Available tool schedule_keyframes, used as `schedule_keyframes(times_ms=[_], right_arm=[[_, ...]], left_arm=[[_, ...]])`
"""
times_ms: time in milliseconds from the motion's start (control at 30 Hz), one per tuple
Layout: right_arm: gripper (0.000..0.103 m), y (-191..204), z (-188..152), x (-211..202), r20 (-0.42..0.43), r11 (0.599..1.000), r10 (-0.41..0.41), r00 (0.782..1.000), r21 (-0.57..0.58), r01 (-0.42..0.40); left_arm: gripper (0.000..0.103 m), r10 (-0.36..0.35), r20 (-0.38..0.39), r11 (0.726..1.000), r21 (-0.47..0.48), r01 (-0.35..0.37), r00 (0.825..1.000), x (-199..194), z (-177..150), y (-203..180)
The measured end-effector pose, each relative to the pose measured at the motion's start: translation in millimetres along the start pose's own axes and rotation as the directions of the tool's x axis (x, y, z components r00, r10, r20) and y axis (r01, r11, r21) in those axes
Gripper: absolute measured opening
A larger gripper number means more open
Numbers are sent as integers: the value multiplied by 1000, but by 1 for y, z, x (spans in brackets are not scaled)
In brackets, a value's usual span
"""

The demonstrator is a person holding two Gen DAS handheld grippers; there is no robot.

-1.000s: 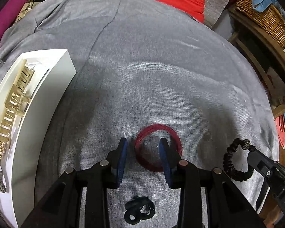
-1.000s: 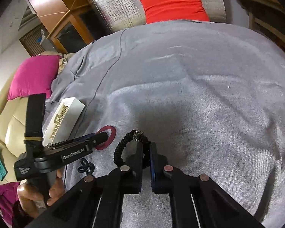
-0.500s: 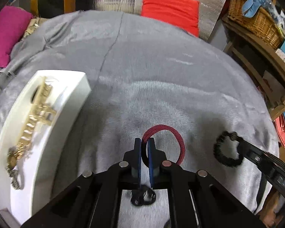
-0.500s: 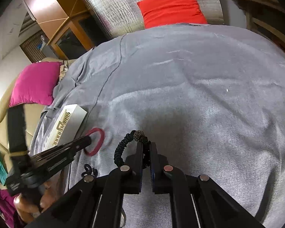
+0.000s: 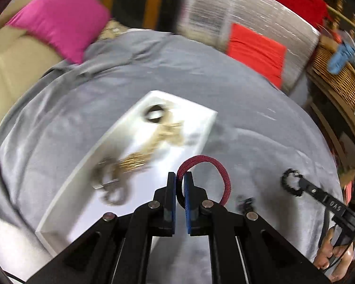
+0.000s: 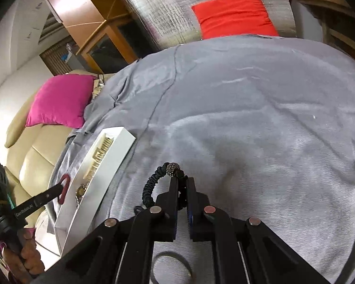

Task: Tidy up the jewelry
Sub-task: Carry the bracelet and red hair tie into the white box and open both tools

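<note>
Your left gripper [image 5: 179, 184] is clamped on the red coil bracelet [image 5: 210, 165], its loop just beside the white tray [image 5: 120, 127], probably so it can drop among the gold jewelry [image 5: 139, 158]. Your right gripper [image 6: 181, 184] pinches the black beaded bracelet [image 6: 151, 187], farther from the tray. Only the right view shows 1 thin ring [image 6: 170, 267] on the grey cloth [image 6: 248, 118].

red bracelet [image 5: 221, 171]: ribbed cord, matt
black bracelet [image 6: 150, 187]: braided cord, one glittering bead
tray [image 5: 202, 116]: smooth white, matt
chains [image 5: 132, 163]: gold-coloured metal, shiny
cover [image 6: 248, 123]: grey woven cloth, faint sheen
left hand-held gripper [image 5: 179, 179]: black matt plastic, blue pads
</note>
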State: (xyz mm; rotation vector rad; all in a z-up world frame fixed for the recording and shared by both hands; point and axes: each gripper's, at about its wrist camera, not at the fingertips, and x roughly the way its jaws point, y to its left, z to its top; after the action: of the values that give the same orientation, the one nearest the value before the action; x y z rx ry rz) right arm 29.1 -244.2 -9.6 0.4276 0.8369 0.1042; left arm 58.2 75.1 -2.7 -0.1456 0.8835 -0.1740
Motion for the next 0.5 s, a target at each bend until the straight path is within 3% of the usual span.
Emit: schedule_keyframes(times_ms=[233, 500], right_arm=[[7, 65, 0, 10, -13, 992, 66, 998, -104, -67], [7, 172, 1, 60, -139, 943, 56, 989, -317, -98]], left_arm=[[6, 50, -29, 996, -77, -52, 998, -12, -16, 60], [6, 75, -97, 991, -102, -84, 992, -3, -25, 92]])
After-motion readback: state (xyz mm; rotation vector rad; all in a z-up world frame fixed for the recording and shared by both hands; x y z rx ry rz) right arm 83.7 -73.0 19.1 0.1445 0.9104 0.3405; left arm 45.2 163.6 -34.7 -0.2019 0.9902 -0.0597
